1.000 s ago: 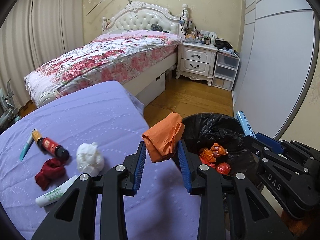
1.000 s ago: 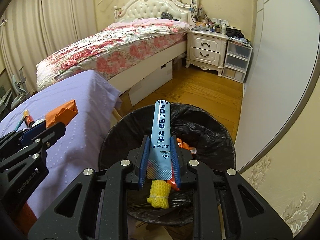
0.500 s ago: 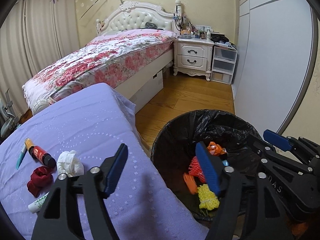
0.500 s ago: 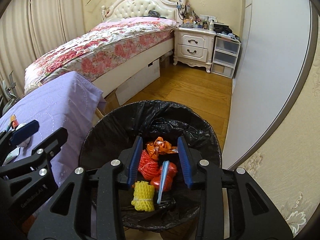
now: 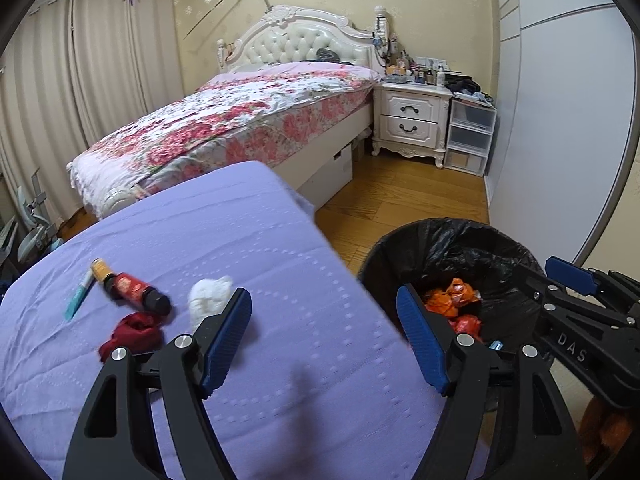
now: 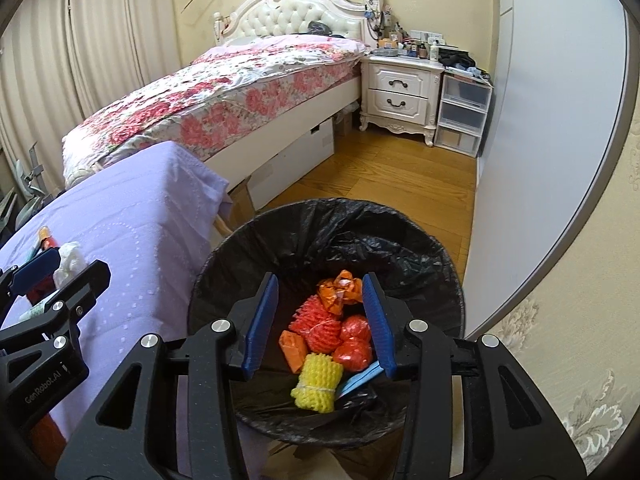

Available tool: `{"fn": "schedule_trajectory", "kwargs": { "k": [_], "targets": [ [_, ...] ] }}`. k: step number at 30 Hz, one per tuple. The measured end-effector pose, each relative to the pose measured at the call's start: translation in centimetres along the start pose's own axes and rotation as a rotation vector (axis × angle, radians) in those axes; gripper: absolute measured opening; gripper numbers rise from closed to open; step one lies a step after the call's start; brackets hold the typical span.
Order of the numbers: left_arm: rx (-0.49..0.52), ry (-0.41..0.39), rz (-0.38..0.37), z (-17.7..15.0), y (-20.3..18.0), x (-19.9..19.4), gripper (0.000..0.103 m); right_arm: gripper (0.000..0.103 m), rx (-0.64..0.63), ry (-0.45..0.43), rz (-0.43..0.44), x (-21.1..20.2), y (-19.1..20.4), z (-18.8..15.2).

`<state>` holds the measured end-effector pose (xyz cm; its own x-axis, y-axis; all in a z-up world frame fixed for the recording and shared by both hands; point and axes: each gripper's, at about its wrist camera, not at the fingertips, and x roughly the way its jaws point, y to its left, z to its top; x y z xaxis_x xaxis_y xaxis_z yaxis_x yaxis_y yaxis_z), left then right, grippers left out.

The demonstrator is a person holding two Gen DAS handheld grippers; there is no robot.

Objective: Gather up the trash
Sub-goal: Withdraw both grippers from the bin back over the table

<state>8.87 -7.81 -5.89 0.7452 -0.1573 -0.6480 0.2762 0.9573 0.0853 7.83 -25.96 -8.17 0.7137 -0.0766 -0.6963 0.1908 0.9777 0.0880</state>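
Both tongs now empty: left tongs wide, right tongs opening over the bin, their trash seemingly dropped inside.

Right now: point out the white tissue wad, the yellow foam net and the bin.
white tissue wad (image 5: pixel 208 296), left wrist view, middle of the crumple.
yellow foam net (image 6: pixel 318 382), right wrist view, centre of its body.
bin (image 6: pixel 320 210), right wrist view, far rim.
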Motion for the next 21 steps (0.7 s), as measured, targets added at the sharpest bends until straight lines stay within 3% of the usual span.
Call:
{"fn": "schedule_trajectory", "kwargs": {
  "k": [21],
  "targets": [
    [-0.235,0.056,0.203,-4.7,13.6,-3.6,0.073,0.044,-0.199,0.043,0.165,-1.7,11.0,-2.2]
  ]
}}
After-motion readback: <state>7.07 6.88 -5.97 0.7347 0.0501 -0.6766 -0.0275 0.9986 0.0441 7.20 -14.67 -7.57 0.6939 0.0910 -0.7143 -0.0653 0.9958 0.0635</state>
